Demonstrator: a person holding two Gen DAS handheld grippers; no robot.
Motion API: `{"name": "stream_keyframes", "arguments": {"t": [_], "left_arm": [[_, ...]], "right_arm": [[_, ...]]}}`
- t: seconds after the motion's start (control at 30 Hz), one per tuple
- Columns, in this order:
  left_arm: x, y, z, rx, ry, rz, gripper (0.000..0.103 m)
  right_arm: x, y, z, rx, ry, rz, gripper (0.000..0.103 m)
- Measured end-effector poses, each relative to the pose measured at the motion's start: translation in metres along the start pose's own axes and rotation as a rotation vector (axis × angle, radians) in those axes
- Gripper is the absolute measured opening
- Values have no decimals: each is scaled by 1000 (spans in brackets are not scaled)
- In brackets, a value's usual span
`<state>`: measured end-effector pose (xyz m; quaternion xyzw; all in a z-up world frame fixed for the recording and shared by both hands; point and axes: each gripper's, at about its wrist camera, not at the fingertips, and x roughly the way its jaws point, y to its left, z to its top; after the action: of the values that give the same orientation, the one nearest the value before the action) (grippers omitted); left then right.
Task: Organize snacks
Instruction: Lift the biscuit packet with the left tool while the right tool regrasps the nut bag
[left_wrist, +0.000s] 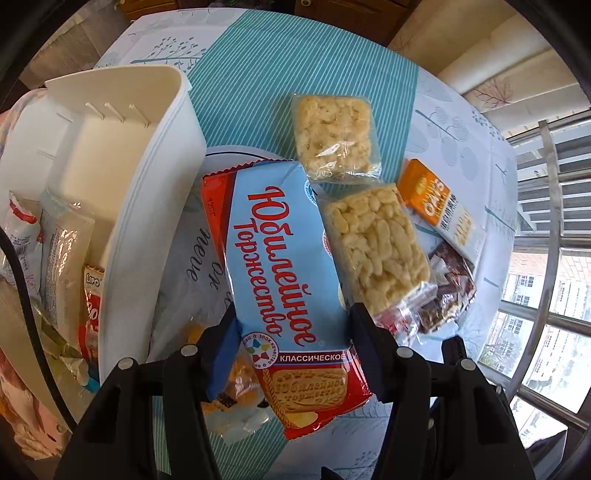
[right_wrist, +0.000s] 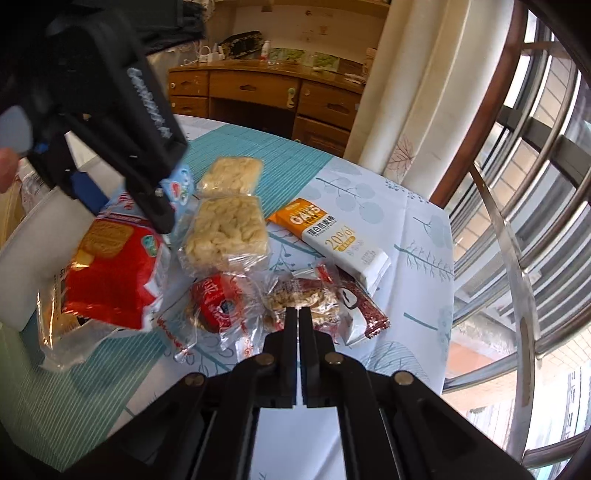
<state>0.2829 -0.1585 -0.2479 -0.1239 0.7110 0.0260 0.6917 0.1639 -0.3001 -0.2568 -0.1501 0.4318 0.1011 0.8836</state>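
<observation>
The left wrist camera looks almost straight down along its black left gripper (left_wrist: 293, 325), close above the blue-and-red biscuit packet (left_wrist: 273, 266) and the rim of the white plastic bin (left_wrist: 155, 177). The right wrist camera looks obliquely downward over its own right gripper (right_wrist: 298, 314), low and near, across the leaf-printed tablecloth (right_wrist: 406, 236) toward a wooden dresser (right_wrist: 266, 92). Both views share the biscuit packet (right_wrist: 110, 266), two clear-wrapped puffed-rice squares (left_wrist: 376, 243) (right_wrist: 225, 229) and the orange-and-white oat bar (left_wrist: 439, 206) (right_wrist: 332, 232); the right view also shows the left gripper (right_wrist: 122, 147).
</observation>
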Motion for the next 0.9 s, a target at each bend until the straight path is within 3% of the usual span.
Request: {"name": "stream_keyframes", "arguments": {"t": [0.07, 0.13, 0.3, 0.43, 0.73, 0.9], "left_arm": [[-8, 0, -6, 5, -5, -11, 57], [-16, 1, -12, 16, -11, -20, 57], [-36, 5, -25, 41, -36, -35, 57], [-56, 15, -36, 58, -68, -39, 57], [-78, 37, -46, 35, -103, -28, 57], [-83, 49, -50, 7, -114, -26, 57]], "right_arm": [[3, -4, 1, 16, 14, -13, 8], [5, -9, 1, 53, 22, -1, 29], [14, -24, 2, 161, 34, 45, 51], [22, -30, 1, 217, 41, 99, 61], [39, -37, 1, 324, 54, 164, 72], [47, -46, 0, 398, 63, 209, 72]]}}
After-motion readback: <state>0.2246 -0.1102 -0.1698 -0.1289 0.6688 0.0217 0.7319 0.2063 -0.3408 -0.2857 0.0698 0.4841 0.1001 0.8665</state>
